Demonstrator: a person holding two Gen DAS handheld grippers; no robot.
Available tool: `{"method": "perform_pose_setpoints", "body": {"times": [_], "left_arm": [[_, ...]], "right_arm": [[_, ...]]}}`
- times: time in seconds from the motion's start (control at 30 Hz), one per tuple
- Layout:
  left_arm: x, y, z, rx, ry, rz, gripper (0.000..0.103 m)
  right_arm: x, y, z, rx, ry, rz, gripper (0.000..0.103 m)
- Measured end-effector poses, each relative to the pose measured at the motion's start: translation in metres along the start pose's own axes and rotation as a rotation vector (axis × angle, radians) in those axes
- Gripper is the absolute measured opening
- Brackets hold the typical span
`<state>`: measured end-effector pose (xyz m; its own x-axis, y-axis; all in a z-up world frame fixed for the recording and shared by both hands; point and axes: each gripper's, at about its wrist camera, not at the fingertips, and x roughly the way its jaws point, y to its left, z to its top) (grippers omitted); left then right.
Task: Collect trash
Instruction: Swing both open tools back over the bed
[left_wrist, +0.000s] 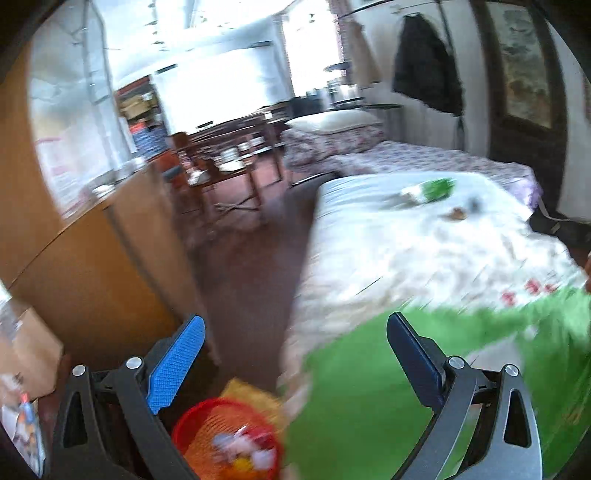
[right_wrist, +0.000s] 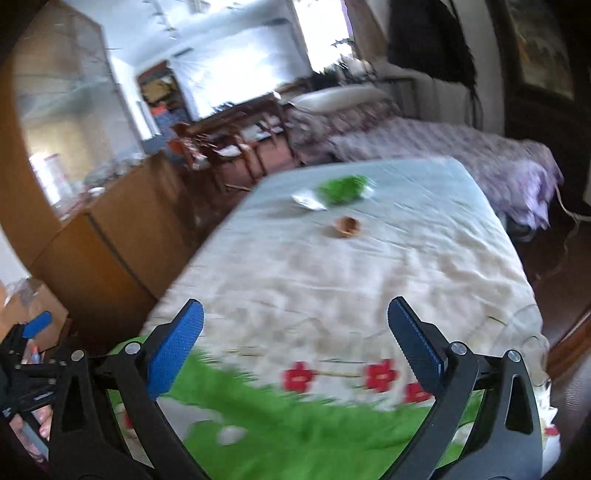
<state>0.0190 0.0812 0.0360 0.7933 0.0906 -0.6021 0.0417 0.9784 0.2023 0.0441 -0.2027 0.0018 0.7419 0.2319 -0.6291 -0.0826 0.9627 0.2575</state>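
Crinkled green wrapper (right_wrist: 343, 189) and round brown shell (right_wrist: 347, 226) on wrinkled cloth (right_wrist: 406, 266).

Ahead of my tongs, the bed (right_wrist: 369, 266) carries a green wrapper (right_wrist: 343, 189) at its far end, with a small brown scrap (right_wrist: 346, 226) lying just nearer.

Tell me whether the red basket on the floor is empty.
Not empty: the red basket holds blurred white, red and yellow pieces; what they are cannot be told.

Motion blur smears the red basket (left_wrist: 225, 439) at the lower edge; its contents cannot be told.
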Motion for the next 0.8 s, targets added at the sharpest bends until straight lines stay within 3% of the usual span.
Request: {"method": "perform_pose_setpoints", "body": {"times": [0.17, 0.4, 0.53, 0.67, 0.8], "left_arm": [[0.041, -0.048, 0.036, 0.038, -0.005, -0.073, 0.097], [0.117, -0.099, 0.084, 0.069, 0.060, -0.140, 0.097], [0.159, -0.111, 0.112, 0.052, 0.049, -0.120, 0.097], [0.195, -0.109, 0.140, 0.009, 0.045, -0.160, 0.097], [0.218, -0.110, 0.158, 0.046, 0.028, -0.162, 0.097]], "right_arm": [[0.022, -0.040, 0.016, 0.130, 0.056, -0.023, 0.096], [0.047, -0.064, 0.041, 0.138, 0.036, -0.041, 0.096], [0.062, -0.063, 0.049, 0.108, 0.057, -0.010, 0.096], [0.082, -0.047, 0.060, 0.018, 0.072, -0.003, 0.090], [0.114, -0.029, 0.070, -0.033, 0.119, 0.016, 0.084]]}}
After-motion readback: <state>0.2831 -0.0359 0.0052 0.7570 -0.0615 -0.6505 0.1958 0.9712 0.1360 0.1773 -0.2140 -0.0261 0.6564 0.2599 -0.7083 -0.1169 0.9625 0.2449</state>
